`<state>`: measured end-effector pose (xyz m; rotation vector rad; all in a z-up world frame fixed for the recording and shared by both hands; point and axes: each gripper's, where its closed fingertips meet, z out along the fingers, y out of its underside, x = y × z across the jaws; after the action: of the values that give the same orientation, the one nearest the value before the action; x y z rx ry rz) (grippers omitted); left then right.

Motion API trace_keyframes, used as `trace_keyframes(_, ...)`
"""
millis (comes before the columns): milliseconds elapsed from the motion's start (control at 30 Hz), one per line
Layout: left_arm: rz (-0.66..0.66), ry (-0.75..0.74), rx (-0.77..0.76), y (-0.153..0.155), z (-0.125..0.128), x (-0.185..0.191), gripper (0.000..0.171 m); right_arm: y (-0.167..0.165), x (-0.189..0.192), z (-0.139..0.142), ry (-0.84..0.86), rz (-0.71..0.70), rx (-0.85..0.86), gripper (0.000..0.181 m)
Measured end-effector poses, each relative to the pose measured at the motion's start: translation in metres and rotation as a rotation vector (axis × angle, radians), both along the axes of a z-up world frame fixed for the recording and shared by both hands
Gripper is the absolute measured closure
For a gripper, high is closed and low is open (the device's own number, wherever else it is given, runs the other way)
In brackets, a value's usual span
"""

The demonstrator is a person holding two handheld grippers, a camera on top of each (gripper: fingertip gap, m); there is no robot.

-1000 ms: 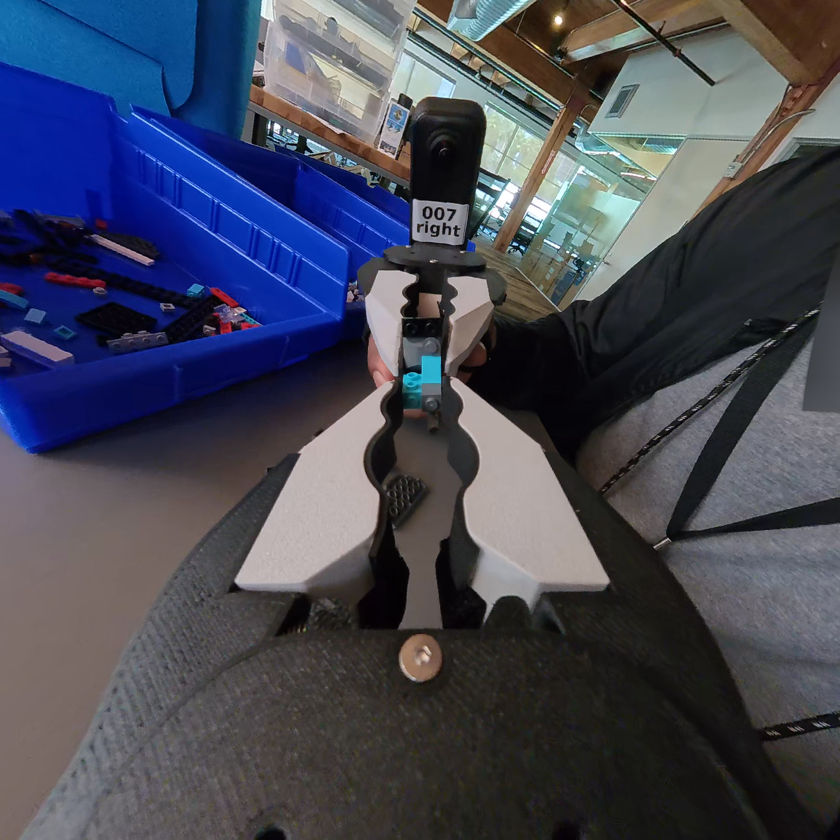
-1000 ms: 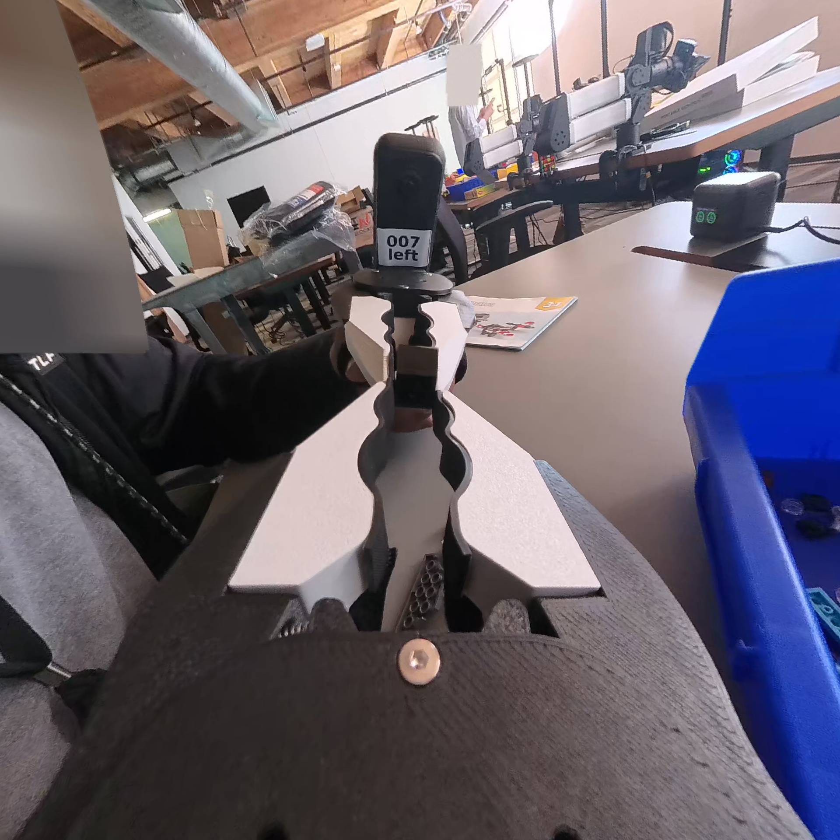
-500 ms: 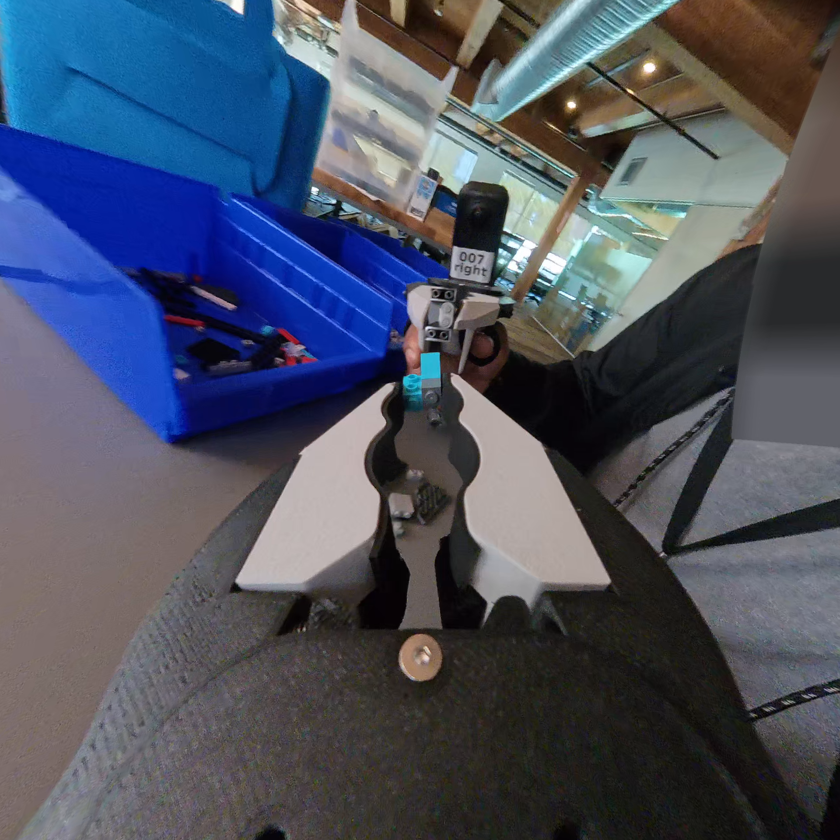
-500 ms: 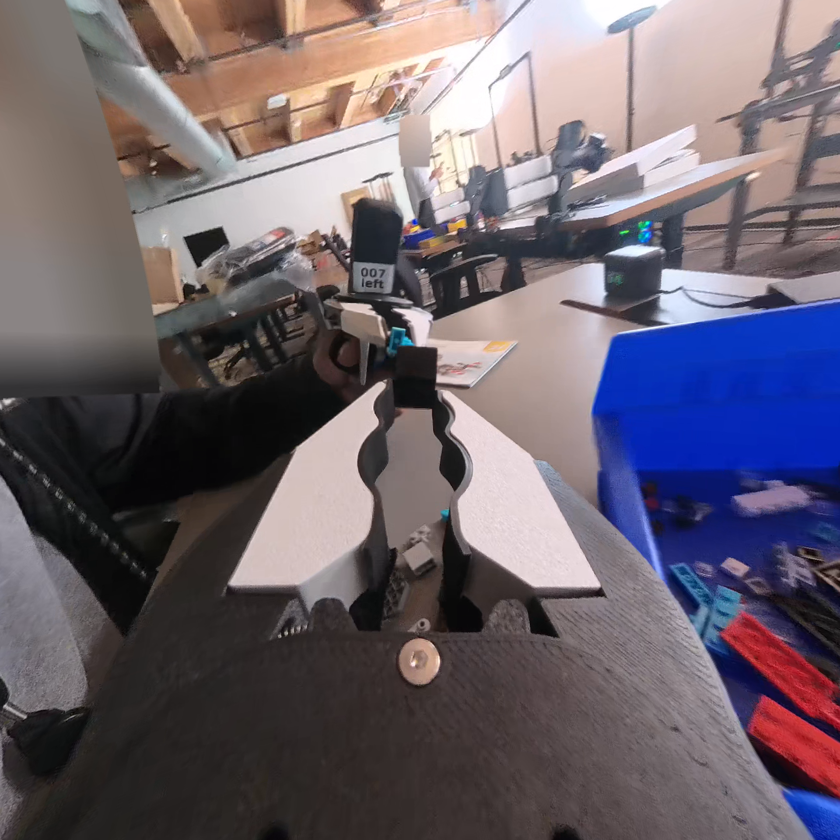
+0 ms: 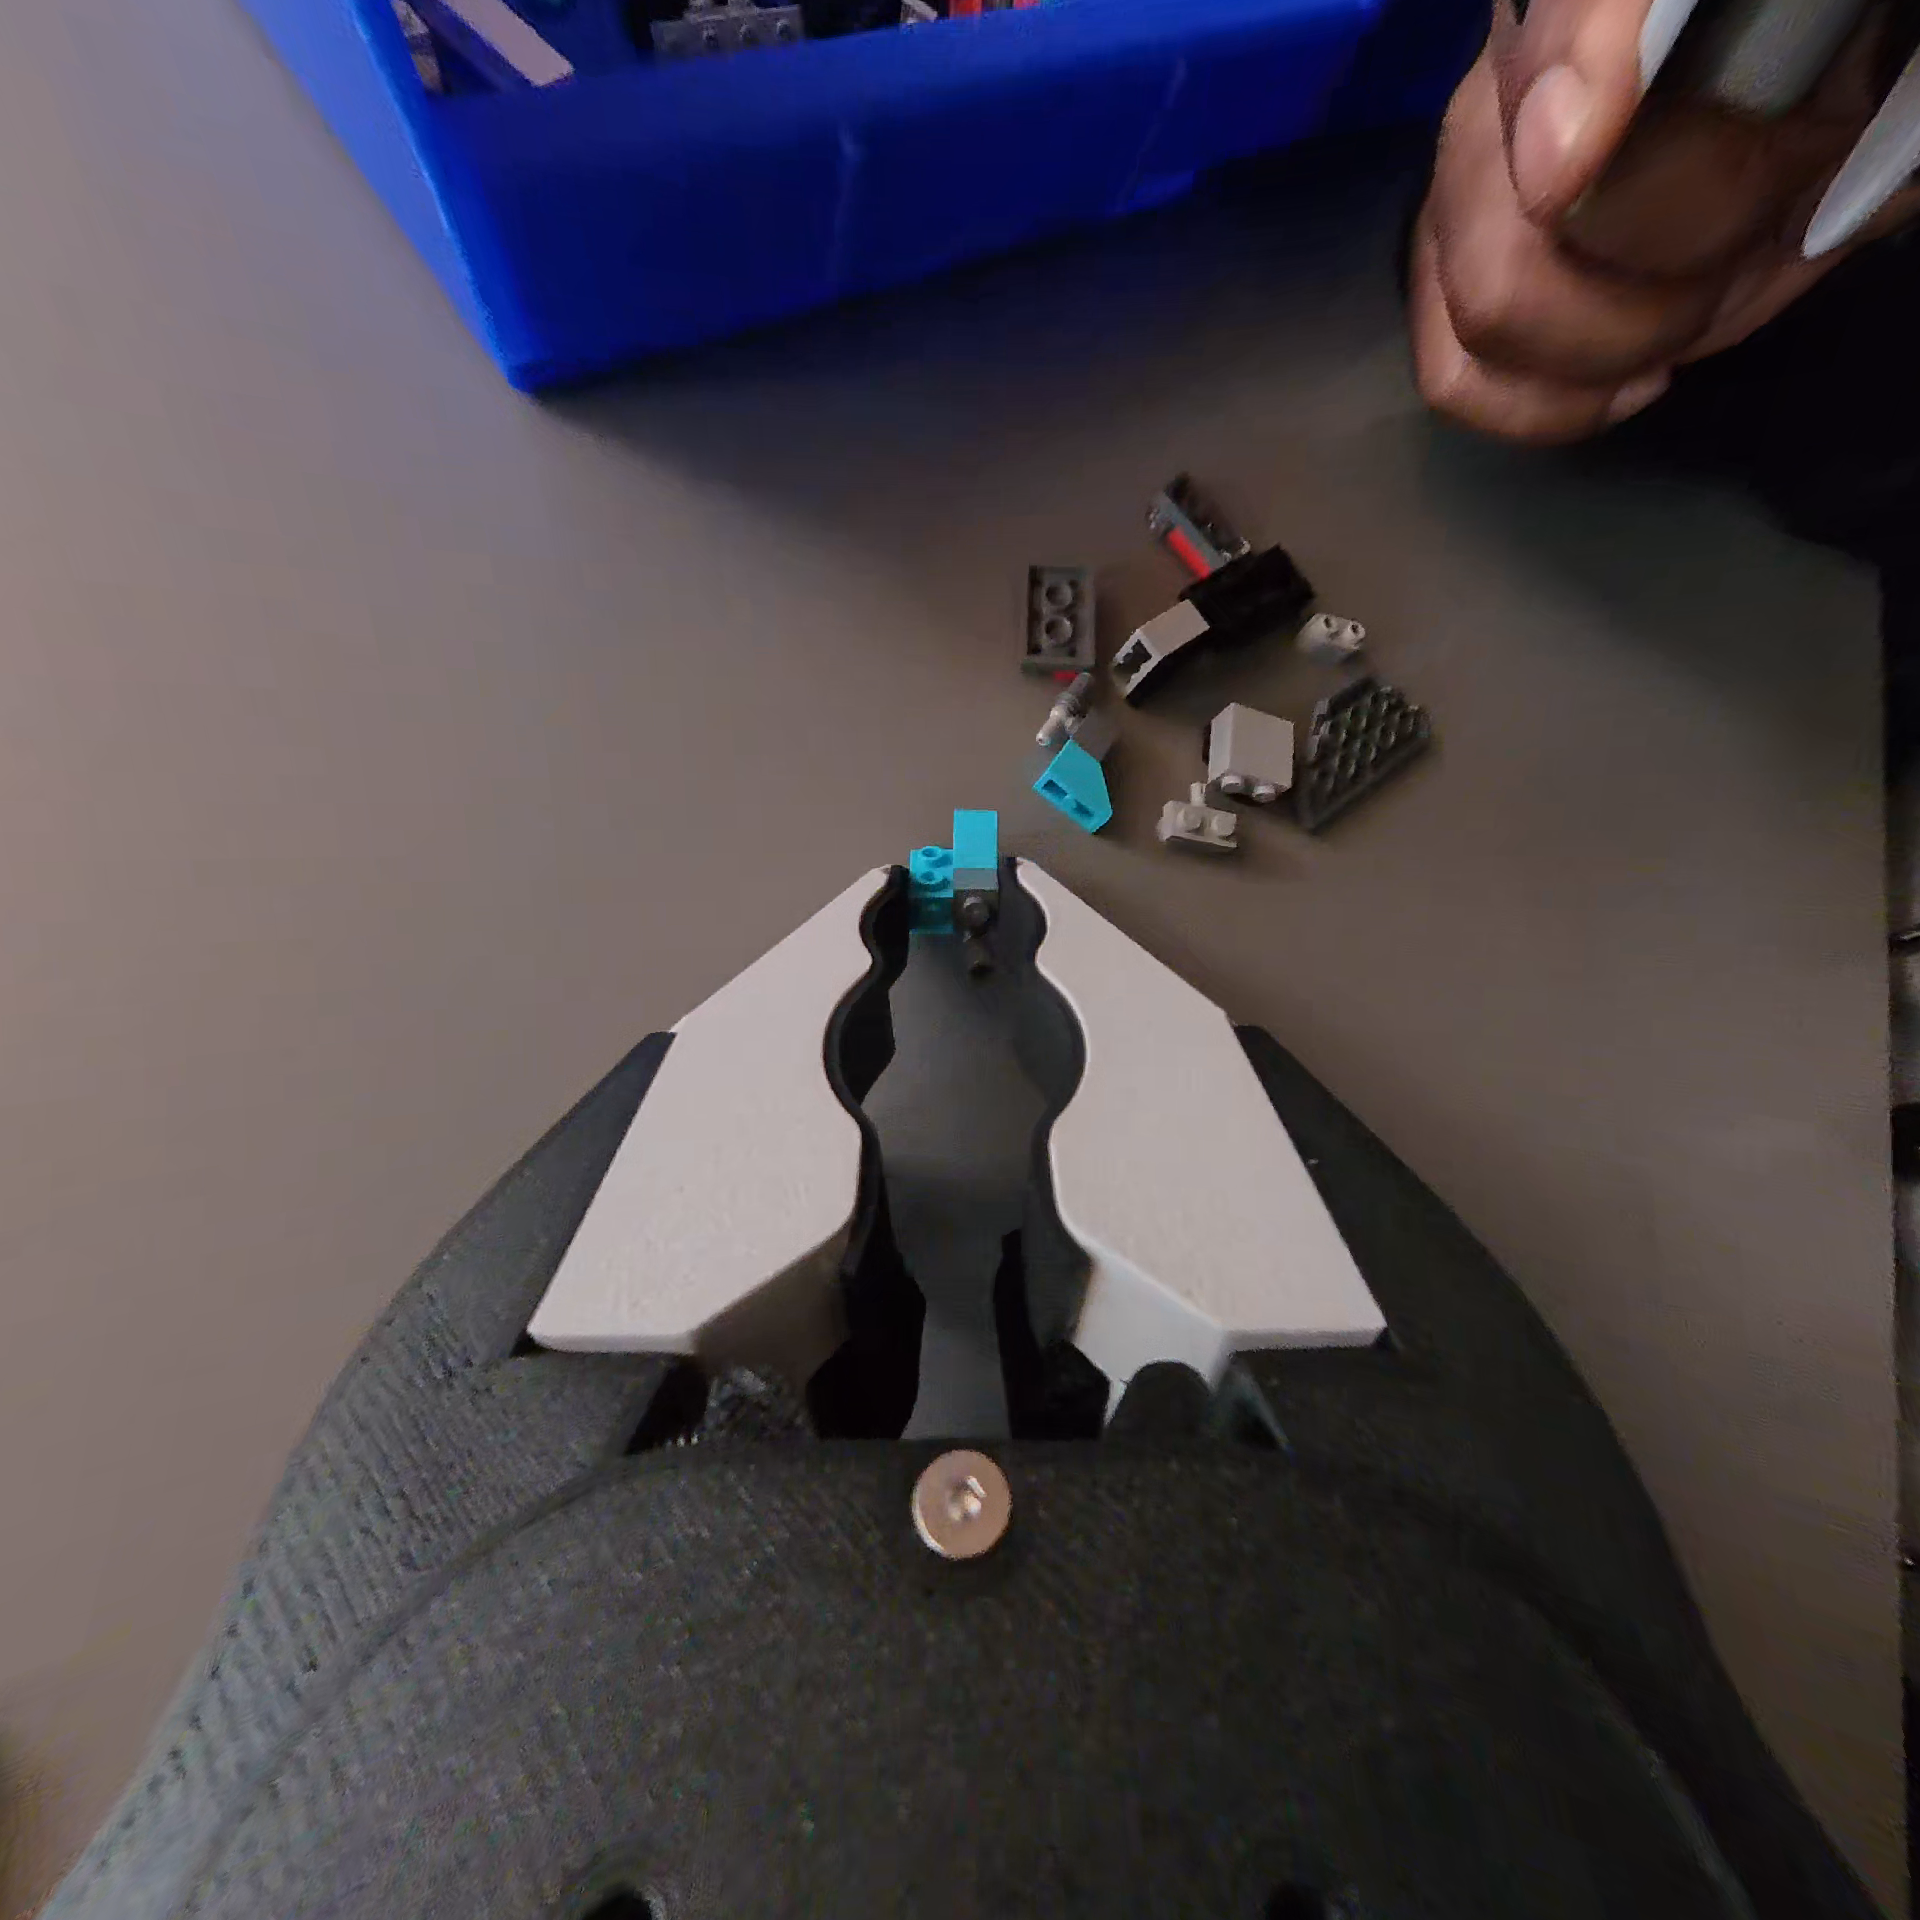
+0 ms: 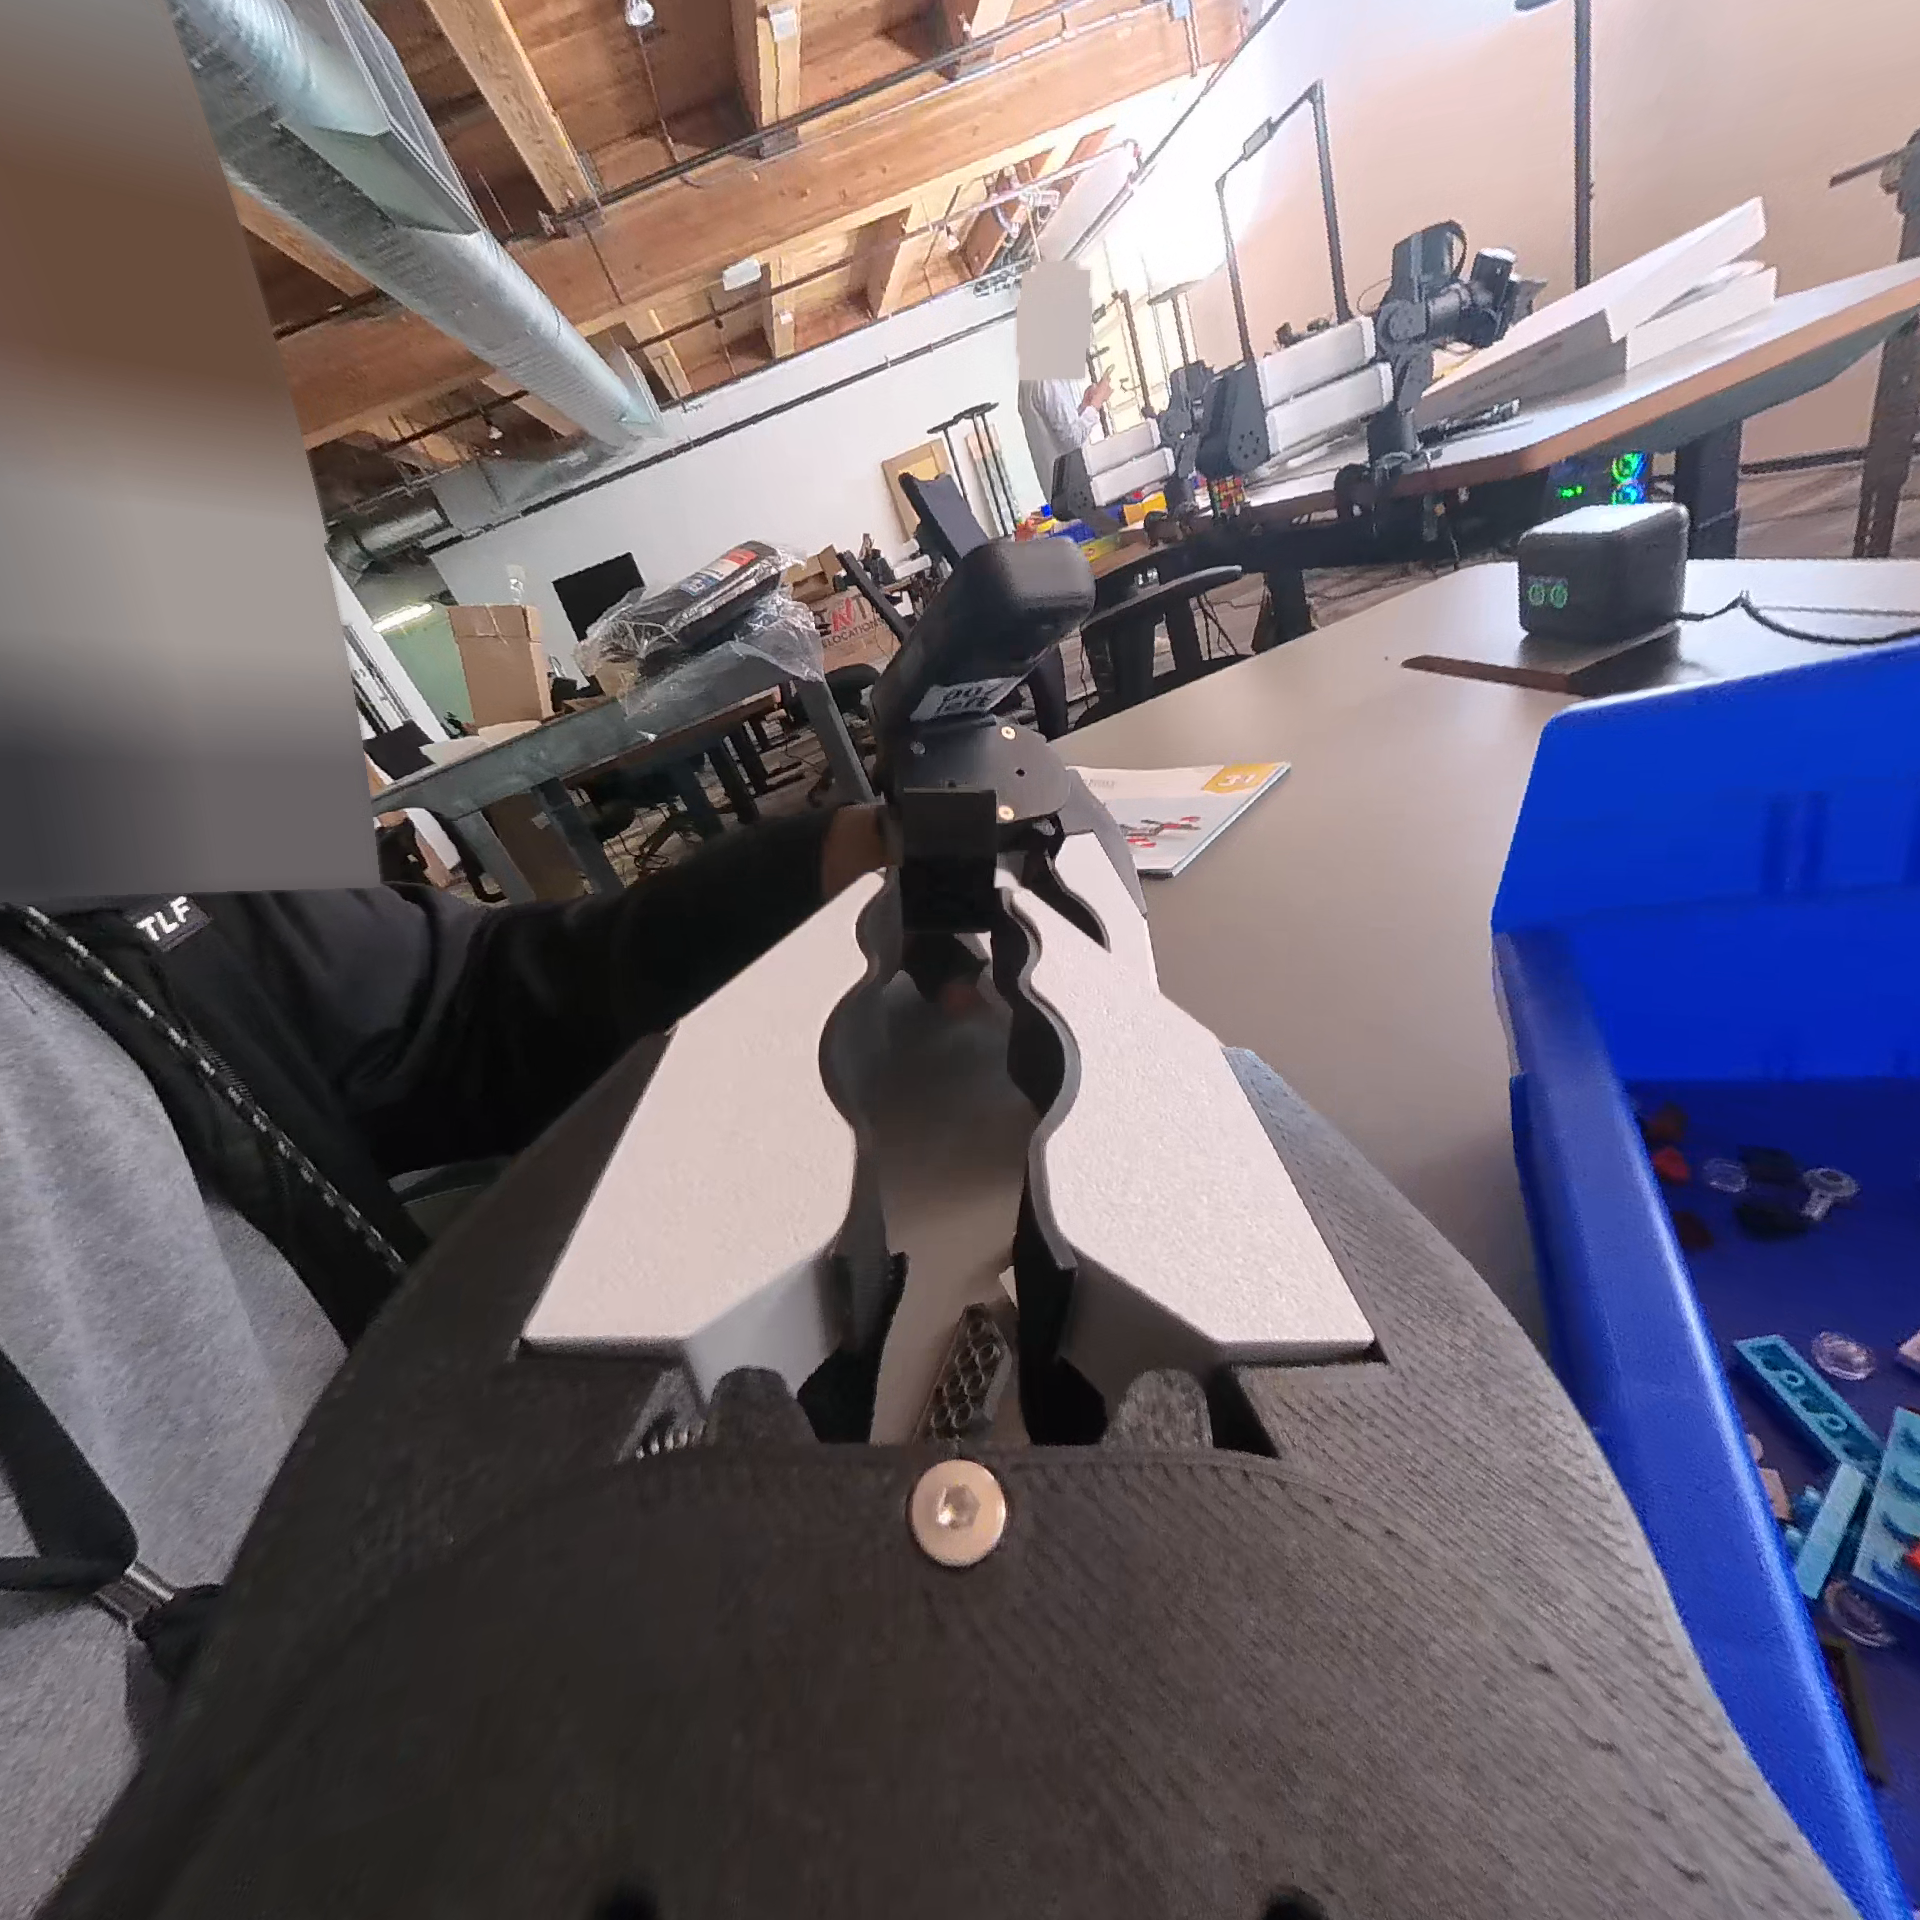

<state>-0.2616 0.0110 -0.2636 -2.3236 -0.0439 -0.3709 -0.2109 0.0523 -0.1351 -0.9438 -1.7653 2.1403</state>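
The left gripper [image 5: 956, 883] clamps a small teal-and-grey brick assembly [image 5: 956, 883] above the grey surface [image 5: 416, 831], near loose bricks [image 5: 1226, 686]. The right gripper [image 6: 945, 883] clamps a black brick [image 6: 943, 857] beside the blue bin [image 6: 1621, 1299].

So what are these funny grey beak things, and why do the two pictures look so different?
Each beak is a hand-held gripper with two grey fingers, and a camera on it looks along them. One picture comes from the left gripper, tipped down at a grey table. It pinches a small teal and grey brick piece. Just beyond lie loose bricks, a blue bin and the person's other hand. The other picture comes from the right gripper, looking across the room. It pinches a black brick piece, and the same blue bin of bricks sits beside it.
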Motion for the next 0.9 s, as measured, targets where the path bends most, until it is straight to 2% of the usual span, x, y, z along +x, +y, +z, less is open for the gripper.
trace_keyframes(67,-0.001,-0.002,0.003,-0.001,0.000,0.000,0.151,-0.001,-0.002,-0.004,-0.013,-0.001,0.003,0.164)
trace_keyframes(167,0.002,-0.018,0.040,0.002,0.007,0.000,0.134,-0.002,-0.002,-0.006,-0.017,0.003,0.004,0.164)
trace_keyframes(300,-0.015,-0.074,0.185,0.009,0.036,0.006,0.125,-0.004,0.002,-0.001,0.012,0.027,-0.017,0.164)
trace_keyframes(367,-0.048,-0.185,0.324,0.014,0.067,0.019,0.125,-0.006,0.006,0.005,0.049,0.049,-0.044,0.164)
trace_keyframes(467,-0.133,-0.477,0.563,0.017,0.119,0.048,0.137,-0.011,0.016,0.016,0.118,0.099,-0.105,0.163)
trace_keyframes(533,-0.192,-0.655,0.636,0.017,0.137,0.065,0.139,-0.013,0.020,0.020,0.149,0.119,-0.129,0.163)
trace_keyframes(767,-0.198,-0.948,0.707,0.024,0.150,0.079,0.142,-0.020,0.026,0.024,0.199,0.150,-0.165,0.163)
trace_keyframes(900,-0.198,-1.006,0.711,0.026,0.149,0.081,0.146,-0.021,0.025,0.024,0.205,0.147,-0.176,0.163)
